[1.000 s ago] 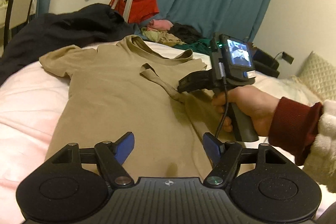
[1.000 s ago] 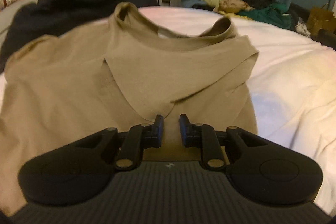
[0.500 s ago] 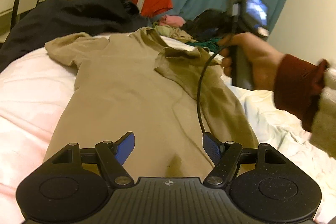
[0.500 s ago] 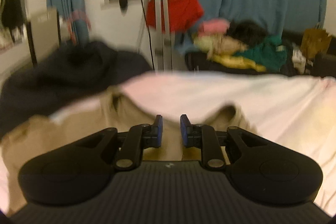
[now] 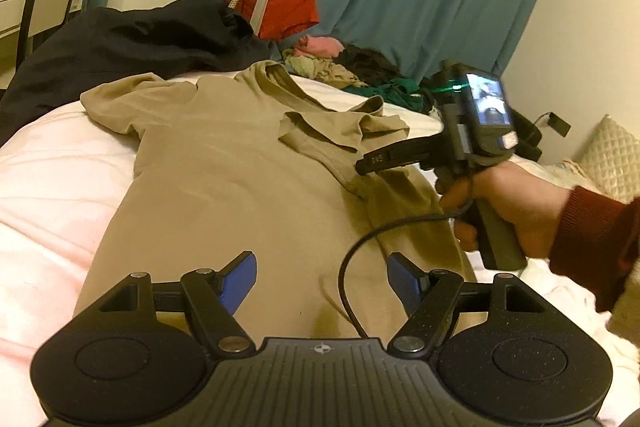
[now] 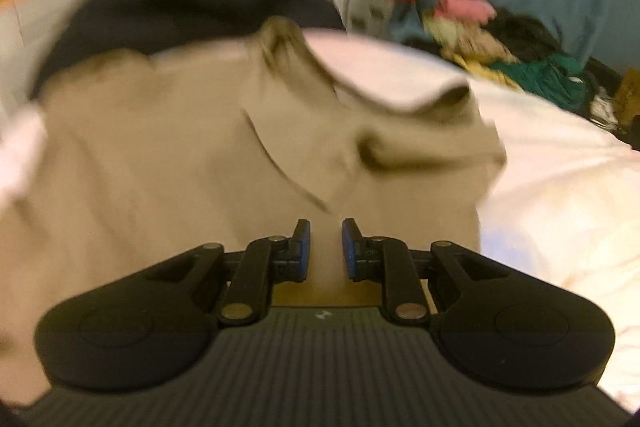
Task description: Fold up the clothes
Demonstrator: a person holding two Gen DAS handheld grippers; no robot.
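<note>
Tan shirt [image 5: 248, 187] spread flat on pink bed [image 5: 48, 187], right sleeve folded inward over chest. Left gripper [image 5: 320, 279] low over hem, pads wide apart, holding nothing. Right gripper [image 6: 325, 247] near folded sleeve, pads narrowly parted, nothing visibly pinched; view blurred.

Motion blur smears the right wrist view, so the tan shirt [image 6: 168, 163] loses its seams and the clothes pile [image 6: 500, 47] behind it is indistinct. In the left wrist view, the right claw [image 5: 362, 167] tips are too dark to separate against the shirt, and the shirt's hem is hidden behind the left claw [image 5: 320, 277].
</note>
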